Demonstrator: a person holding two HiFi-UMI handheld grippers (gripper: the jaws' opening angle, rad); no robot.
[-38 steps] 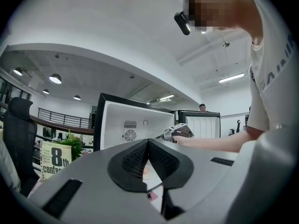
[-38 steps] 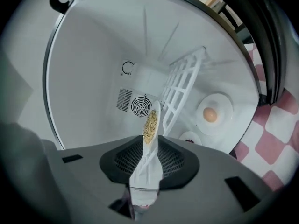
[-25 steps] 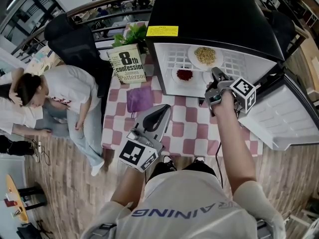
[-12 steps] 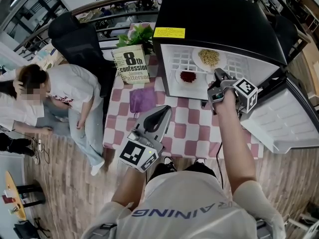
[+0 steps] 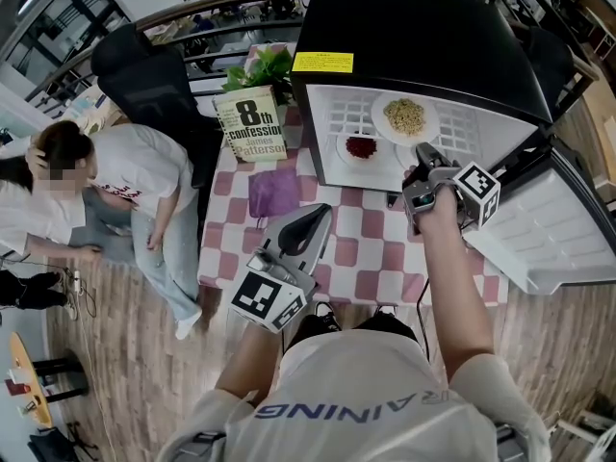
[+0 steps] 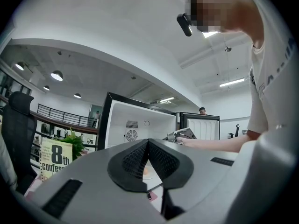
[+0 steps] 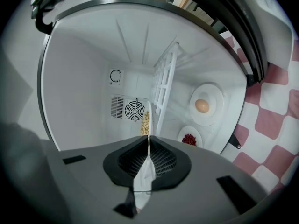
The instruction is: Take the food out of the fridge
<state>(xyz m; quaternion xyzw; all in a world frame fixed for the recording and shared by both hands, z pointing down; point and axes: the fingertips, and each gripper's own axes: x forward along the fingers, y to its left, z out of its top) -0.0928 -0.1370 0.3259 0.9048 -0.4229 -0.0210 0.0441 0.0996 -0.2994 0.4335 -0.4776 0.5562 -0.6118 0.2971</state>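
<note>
The black fridge lies open on the checked table. On its wire shelf sits a white plate of noodles. My right gripper reaches into the fridge; its jaws have just been closing and are shut on that plate's rim, with the noodles just past the tips. A small dish of red food and a plate with an egg lie on the fridge floor. My left gripper hangs shut and empty over the table's near side.
The white fridge door swings out to the right. A book, a plant and a purple cloth stand left of the fridge. A person sits on the floor by a black chair.
The right gripper's jaws have come together at the noodle plate's rim, and the hand has barely shifted. The left gripper has not moved.
</note>
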